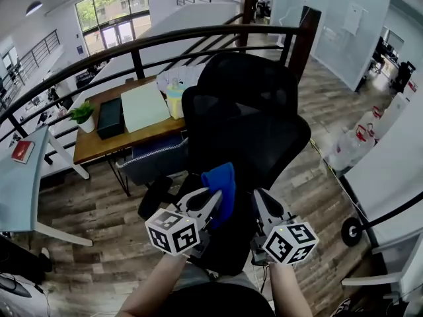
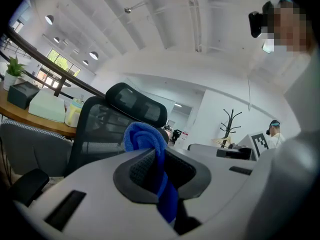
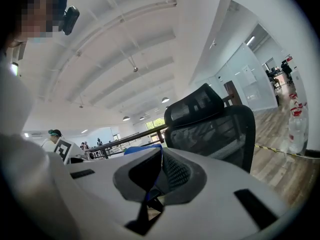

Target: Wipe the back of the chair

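Observation:
The black mesh office chair (image 1: 244, 117) stands just ahead of me, its back and headrest toward me; it also shows in the left gripper view (image 2: 100, 129) and the right gripper view (image 3: 215, 129). My left gripper (image 1: 213, 207) (image 2: 156, 170) is shut on a bunched blue cloth (image 1: 222, 183) (image 2: 145, 136), held low against the chair back's lower left. My right gripper (image 1: 263, 207) (image 3: 159, 176) hovers beside it at the chair back's lower right, jaws together with nothing held. An edge of the blue cloth (image 3: 142, 148) peeks over its left jaw.
Beyond the chair, a wooden desk (image 1: 99, 147) carries a potted plant (image 1: 82, 114), black box (image 1: 109, 116), green pad (image 1: 144, 106) and bottle (image 1: 175, 101). A dark railing (image 1: 132, 48) runs behind. White table (image 1: 20, 183) left, water jugs (image 1: 350, 147) right.

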The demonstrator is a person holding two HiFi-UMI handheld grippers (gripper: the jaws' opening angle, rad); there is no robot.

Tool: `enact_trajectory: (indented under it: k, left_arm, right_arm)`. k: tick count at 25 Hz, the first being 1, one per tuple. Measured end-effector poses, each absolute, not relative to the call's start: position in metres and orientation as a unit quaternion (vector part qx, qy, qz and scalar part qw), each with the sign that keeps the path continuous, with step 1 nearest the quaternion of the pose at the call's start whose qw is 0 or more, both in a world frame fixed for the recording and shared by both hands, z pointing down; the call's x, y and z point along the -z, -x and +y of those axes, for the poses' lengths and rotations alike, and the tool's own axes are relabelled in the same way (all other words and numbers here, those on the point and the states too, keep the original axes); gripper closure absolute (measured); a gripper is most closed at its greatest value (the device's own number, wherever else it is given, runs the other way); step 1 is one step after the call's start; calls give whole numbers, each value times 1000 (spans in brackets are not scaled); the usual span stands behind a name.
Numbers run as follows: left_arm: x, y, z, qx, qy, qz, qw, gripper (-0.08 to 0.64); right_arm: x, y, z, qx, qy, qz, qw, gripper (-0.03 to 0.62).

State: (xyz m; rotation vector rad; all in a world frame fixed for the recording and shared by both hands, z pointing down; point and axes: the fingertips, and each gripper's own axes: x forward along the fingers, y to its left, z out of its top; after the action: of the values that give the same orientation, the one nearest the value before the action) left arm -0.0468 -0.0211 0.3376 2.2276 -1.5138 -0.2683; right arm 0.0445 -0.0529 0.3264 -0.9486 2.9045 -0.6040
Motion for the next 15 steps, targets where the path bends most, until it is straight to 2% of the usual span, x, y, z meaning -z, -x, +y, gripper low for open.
enact_trajectory:
  k: [5, 15]
  left_arm:
    - [-336, 46, -53, 89, -817, -527, 218, 511]
    - [-280, 32, -144, 78, -878, -445, 157, 511]
  right_arm:
    - [-323, -49, -81, 193, 330, 924, 20, 561]
    - [-290, -43, -146, 157, 377, 912, 46, 561]
